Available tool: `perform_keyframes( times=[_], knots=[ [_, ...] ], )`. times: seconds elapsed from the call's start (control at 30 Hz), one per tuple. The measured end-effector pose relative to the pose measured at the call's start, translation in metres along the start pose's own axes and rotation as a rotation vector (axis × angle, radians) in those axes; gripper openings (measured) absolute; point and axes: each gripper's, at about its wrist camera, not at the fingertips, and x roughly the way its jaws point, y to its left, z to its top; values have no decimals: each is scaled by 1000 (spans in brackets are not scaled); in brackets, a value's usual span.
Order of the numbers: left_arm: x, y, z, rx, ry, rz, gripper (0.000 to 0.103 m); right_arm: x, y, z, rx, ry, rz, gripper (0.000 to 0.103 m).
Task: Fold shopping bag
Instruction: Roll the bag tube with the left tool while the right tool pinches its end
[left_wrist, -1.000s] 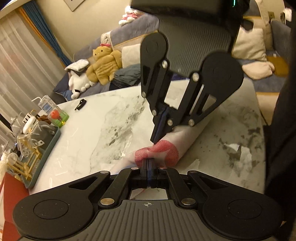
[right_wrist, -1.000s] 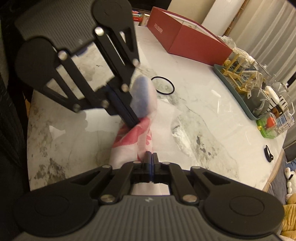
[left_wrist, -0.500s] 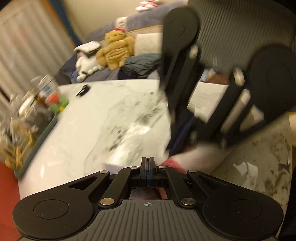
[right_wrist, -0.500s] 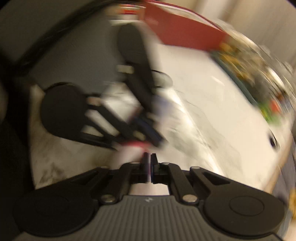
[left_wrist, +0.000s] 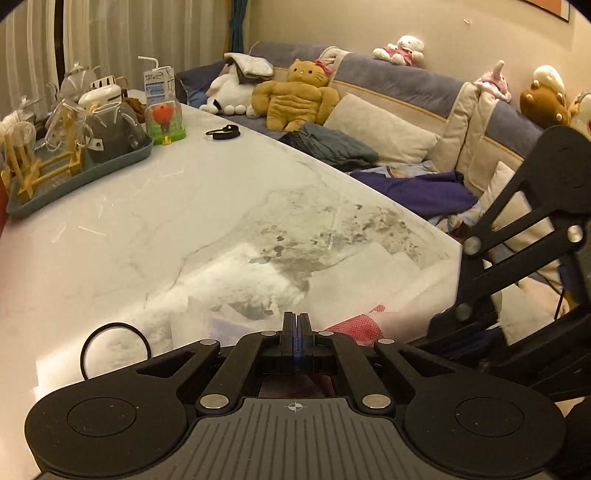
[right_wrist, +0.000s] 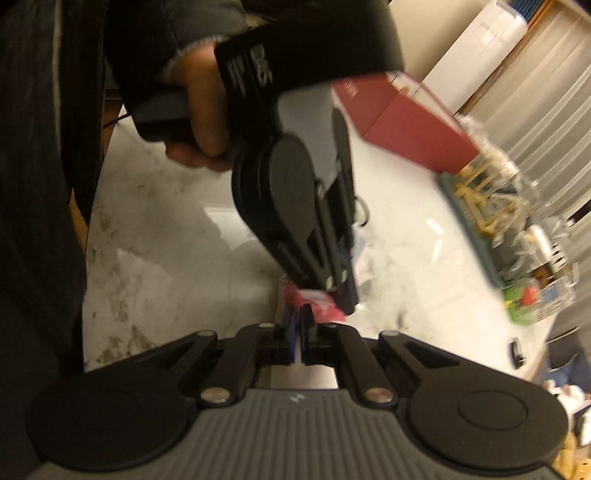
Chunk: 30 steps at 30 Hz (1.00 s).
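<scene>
The left gripper sits low over the near edge of the marble table, its two fingers pressed together. Whether any cloth is caught between them cannot be told from the left wrist view; the bag lies just beside and under the tips, a pale crumpled sheet with a red mesh patch showing to the right of the fingers. The bag rests on the table near its near right corner.

The right gripper has its fingers a narrow gap apart, with nothing clearly held between them. Just past its tips lies the red part of the bag, and the left gripper's tip comes down onto that same red cloth from above. The right wrist view is blurred, so finer contact cannot be told. A hand grips the left gripper's handle.

On the near left of the table a black ring lies flat beside the bag. At the far left stands a green tray loaded with glassware, with a small green toy and a drink carton by it. A red box stands at the far side in the right wrist view. Beyond the table a sofa carries plush toys, among them a tan cat.
</scene>
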Motion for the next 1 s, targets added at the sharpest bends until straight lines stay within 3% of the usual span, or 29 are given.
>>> perform_keyframes(
  times=[0.27, 0.43, 0.53, 0.6, 0.7, 0.77, 0.87, 1.0],
  knots=[
    [-10, 18, -11, -118, -4, -26, 0, 3, -59, -17, 542, -50, 143, 0],
    [-14, 20, -19, -127, -27, -6, 1, 12, -69, -25, 684, -20, 173, 0],
    [-34, 9, -21, -27, -53, 62, 1, 15, -78, -23, 722, 13, 211, 0],
    [-49, -7, -26, 145, -76, 123, 1, 18, -84, -23, 740, 29, 239, 0],
    [-58, -30, -33, 414, -71, 148, 3, 28, -97, -21, 732, 42, 274, 0],
    [-55, -39, -32, 524, -62, 168, 3, 29, -96, -16, 694, 51, 272, 0],
    [-40, -44, -22, 579, -2, 170, 3, 29, -92, -9, 644, 63, 268, 0],
    [-18, -38, 5, 479, 125, 167, 3, 27, -87, 2, 567, 83, 256, 0]
  ],
)
